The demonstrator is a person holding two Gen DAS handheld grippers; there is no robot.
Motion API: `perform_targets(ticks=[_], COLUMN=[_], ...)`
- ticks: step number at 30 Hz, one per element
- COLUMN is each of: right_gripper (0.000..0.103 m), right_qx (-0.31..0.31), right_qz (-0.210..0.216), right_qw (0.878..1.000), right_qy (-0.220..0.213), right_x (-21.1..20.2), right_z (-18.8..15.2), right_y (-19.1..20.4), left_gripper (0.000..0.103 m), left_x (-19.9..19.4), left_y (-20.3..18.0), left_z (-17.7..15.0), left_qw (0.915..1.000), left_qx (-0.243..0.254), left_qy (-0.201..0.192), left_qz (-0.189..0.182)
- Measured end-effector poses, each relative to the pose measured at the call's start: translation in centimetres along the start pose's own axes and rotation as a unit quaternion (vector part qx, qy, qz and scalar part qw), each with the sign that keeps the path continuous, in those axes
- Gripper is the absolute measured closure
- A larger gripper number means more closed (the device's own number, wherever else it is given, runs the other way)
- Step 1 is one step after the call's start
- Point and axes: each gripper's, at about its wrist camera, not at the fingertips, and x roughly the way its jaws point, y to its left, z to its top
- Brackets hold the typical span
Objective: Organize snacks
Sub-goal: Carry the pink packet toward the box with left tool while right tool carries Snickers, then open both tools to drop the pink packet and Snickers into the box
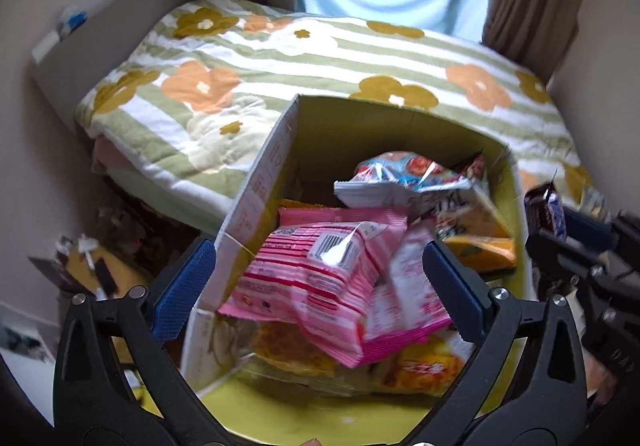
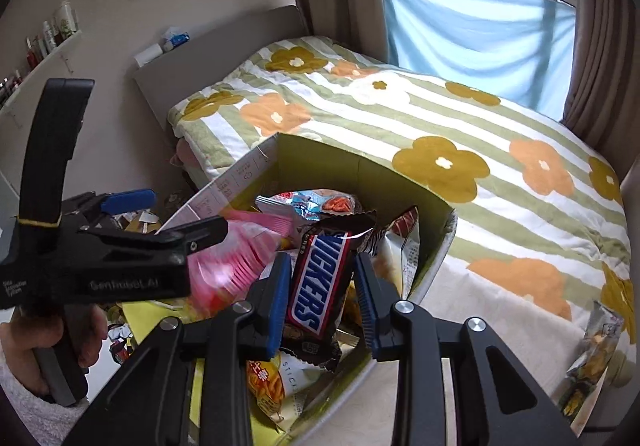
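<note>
Above the box [image 2: 400,181], right gripper [image 2: 322,282] clamps Snickers [image 2: 320,278].

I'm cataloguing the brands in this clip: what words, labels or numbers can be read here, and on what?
"SNICKERS": on the brown chocolate bar wrapper clamped in the right gripper.
"GenRobot.AI": on the left gripper's black body.
"STICK": partial, on a pale snack bag below the bar.
Print on the white cardboard box flap, the barcode on the pink snack packet: too blurred to read.
</note>
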Motion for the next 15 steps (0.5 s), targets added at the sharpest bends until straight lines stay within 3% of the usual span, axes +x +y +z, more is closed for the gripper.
perform_targets(ticks=[7, 14, 15], right_gripper=[0.074, 0.073, 0.063], right_qx=[0.029, 0.039, 0.04], right_qz=[-0.015, -0.013, -0.015], right_qw=[0.999, 0.999, 0.999], right_qy=[0.022, 0.028, 0.033], right_x=[1.8, 3.7, 4.2], right_z=[-0.5, 0.7, 0.8], right_y=[0.0, 0.0, -0.1], left_gripper=[0.0, 0.0, 0.0], left_x=[1.6, 1.5, 1.5], left_y=[1.9, 2.6, 2.6], left_z=[-1.5, -2.1, -2.3], left_qw=[0.999, 0.9982, 0.9982], left_qx=[-0.01, -0.016, -0.017], left_qy=[0.023, 0.03, 0.031], left_qz=[-0.037, -0.049, -0.049])
